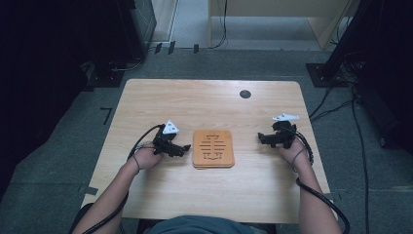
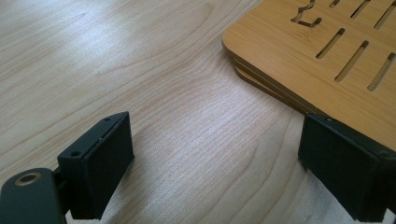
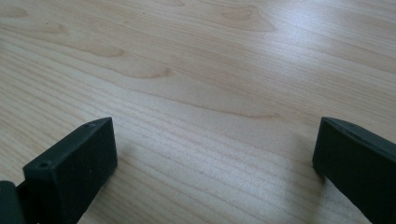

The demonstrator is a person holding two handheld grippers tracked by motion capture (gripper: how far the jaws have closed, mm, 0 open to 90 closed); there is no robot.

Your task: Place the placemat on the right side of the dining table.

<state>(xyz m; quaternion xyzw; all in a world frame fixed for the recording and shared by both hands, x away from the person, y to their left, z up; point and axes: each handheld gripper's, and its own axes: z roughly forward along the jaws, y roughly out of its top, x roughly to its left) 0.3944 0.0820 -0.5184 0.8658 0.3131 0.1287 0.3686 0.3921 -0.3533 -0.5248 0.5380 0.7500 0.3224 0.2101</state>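
Observation:
A stack of thin square wooden boards (image 1: 213, 148) with slot cut-outs lies flat at the middle of the table; in the left gripper view the stack (image 2: 327, 60) shows three layered edges at the upper right. My left gripper (image 1: 182, 148) rests on the table just left of the stack, pointing at it, jaws open with bare tabletop between them (image 2: 215, 163). Its right jaw sits against the stack's near corner. My right gripper (image 1: 262, 139) rests right of the stack, some way off, pointing left. It stands open (image 3: 215, 163) over bare wood.
The light wooden table (image 1: 160, 102) has a round dark cable hole (image 1: 245, 94) at the back right. Cables (image 1: 321, 200) trail from both grippers off the front edge. Dark equipment stands and floor cables surround the table.

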